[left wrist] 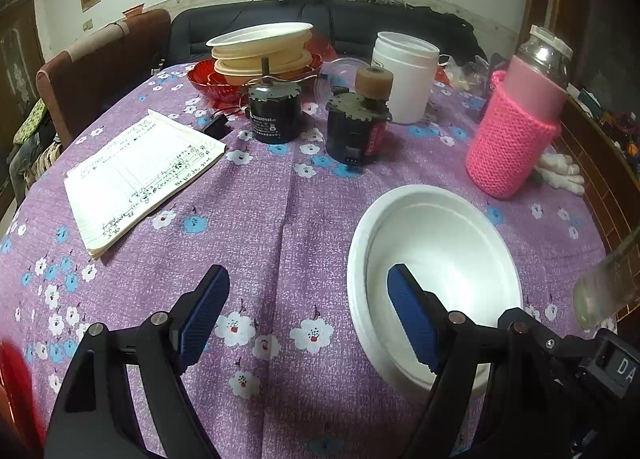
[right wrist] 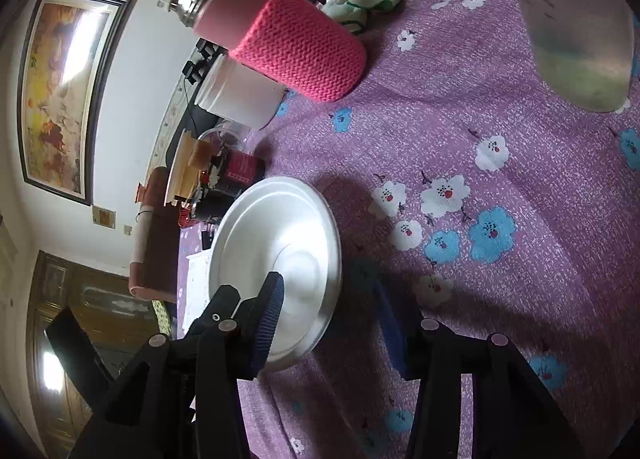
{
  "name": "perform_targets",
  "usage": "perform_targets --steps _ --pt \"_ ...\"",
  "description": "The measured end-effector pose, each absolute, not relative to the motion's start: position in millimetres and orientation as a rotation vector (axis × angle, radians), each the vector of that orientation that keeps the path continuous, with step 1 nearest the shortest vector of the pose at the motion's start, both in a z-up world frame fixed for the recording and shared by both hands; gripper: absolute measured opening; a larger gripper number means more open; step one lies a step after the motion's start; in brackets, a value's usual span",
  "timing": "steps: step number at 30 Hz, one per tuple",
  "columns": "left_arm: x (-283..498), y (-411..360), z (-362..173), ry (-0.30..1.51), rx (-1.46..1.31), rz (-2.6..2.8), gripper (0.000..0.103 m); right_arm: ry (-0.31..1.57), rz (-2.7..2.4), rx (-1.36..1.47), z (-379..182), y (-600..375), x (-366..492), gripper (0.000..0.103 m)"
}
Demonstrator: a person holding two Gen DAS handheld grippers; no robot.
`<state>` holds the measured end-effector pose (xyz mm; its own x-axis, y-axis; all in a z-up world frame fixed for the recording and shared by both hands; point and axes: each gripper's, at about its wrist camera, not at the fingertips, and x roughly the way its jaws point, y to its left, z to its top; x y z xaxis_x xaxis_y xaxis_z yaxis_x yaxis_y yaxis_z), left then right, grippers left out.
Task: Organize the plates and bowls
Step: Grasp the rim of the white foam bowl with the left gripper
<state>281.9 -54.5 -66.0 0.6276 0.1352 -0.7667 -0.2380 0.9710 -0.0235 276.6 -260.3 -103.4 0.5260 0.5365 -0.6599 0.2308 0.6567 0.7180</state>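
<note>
Working left to right, your left gripper hangs spread and empty over the cloth, while the white foam bowl beside its right finger looks light, crushable: pinch its rim gently with your spread right gripper.

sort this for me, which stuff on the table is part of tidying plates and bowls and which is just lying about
Part of the job:
- white foam bowl
- stack of cream plates
- red bowl
- left tongs and right tongs, both open

Just lying about:
- notebook
- two small motors
- white tub
- pink knitted flask
- gloves
</note>
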Motion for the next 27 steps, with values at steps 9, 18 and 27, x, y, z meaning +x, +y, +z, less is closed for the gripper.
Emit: perform_targets --steps 9,18,27 --pt "283.9 -54.2 -74.8 0.875 -0.117 0.212 0.081 1.039 0.212 0.841 -105.9 -251.9 283.6 0.026" --pt "283.8 -56.2 -82.7 0.897 -0.106 0.187 0.054 1.04 0.219 0.799 -107.5 -245.1 284.7 0.011" --pt "282.7 -62.7 -83.4 0.898 -0.1 0.141 0.027 1.029 0.228 0.774 -107.0 -240.4 284.7 0.01"
